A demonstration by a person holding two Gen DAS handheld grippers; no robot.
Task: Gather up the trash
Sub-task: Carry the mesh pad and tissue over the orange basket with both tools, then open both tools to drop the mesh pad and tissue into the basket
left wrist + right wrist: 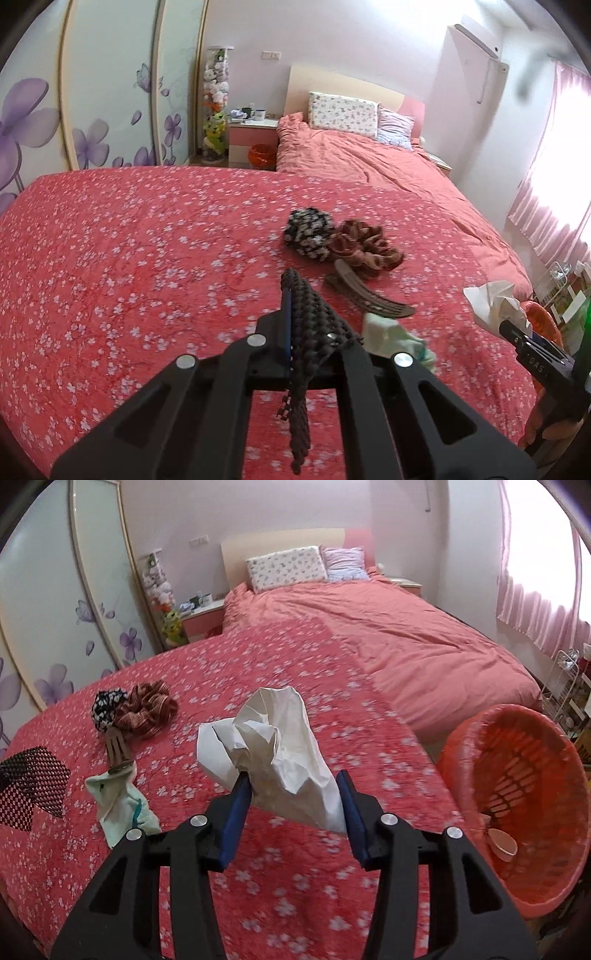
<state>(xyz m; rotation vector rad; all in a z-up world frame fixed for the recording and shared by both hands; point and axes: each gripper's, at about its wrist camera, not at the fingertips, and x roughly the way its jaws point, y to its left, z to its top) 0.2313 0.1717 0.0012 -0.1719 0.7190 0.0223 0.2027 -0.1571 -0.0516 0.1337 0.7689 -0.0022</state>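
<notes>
bedspread (258, 657): red, white blossoms | tissue (280, 753): white | basket (517, 775): orange | scrunchie (147, 709): brown striped

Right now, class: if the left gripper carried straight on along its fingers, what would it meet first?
Probably the black-and-white scrunchie on the floral bedspread, beyond the left gripper tips; depth is unclear, so it might land on bare bedspread just short of it.

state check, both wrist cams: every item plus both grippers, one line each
left gripper: shut, black mesh strip pinched between the pads
right gripper: shut on white crumpled paper, lifted off the bed
orange basket: tilted at bed edge, small cup inside
pale green wrapper: lying on bedspread
brown hair clip: lying on bedspread
two scrunchies: lying side by side, touching
</notes>
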